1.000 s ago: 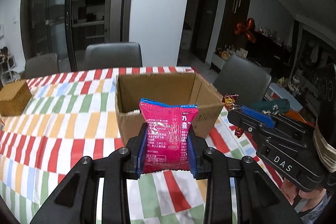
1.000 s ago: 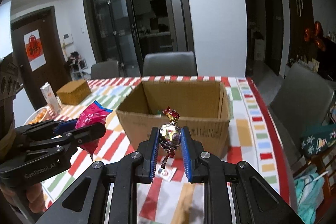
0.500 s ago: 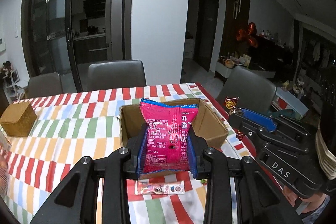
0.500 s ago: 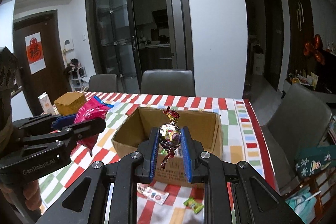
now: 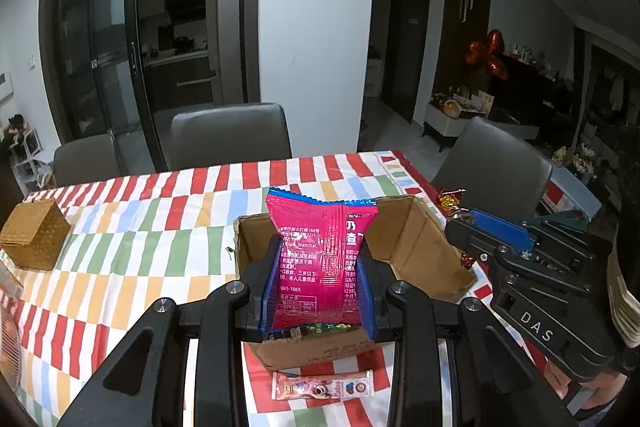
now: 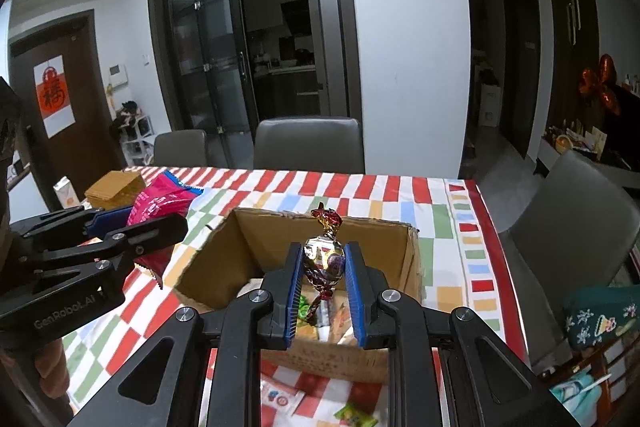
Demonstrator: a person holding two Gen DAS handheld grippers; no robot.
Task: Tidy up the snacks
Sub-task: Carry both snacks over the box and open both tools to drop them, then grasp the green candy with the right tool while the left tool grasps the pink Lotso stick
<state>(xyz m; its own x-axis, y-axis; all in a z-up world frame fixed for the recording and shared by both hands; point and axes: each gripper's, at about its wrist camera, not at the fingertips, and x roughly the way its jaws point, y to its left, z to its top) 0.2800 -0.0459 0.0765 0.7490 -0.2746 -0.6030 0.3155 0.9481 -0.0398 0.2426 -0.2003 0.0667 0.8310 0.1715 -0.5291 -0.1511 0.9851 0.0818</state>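
My left gripper (image 5: 318, 259) is shut on a pink snack packet (image 5: 320, 255), held upright above the near edge of an open cardboard box (image 5: 416, 251). My right gripper (image 6: 324, 263) is shut on a foil-wrapped candy (image 6: 323, 259), held above the same box (image 6: 224, 259). Several wrapped snacks lie inside the box (image 6: 332, 319). The right gripper shows at the right of the left wrist view (image 5: 500, 239) with the candy (image 5: 450, 199). The left gripper and pink packet (image 6: 156, 207) show at the left of the right wrist view.
The box stands on a table with a striped cloth (image 5: 132, 239). A small pink sachet (image 5: 322, 385) and a green candy (image 6: 354, 415) lie on the cloth in front of the box. A woven box (image 5: 34, 233) sits at the left. Grey chairs (image 5: 230, 135) surround the table.
Both grippers have risen with their snacks, so I now look down into the box from above. The sachet in front of the box has come into view.
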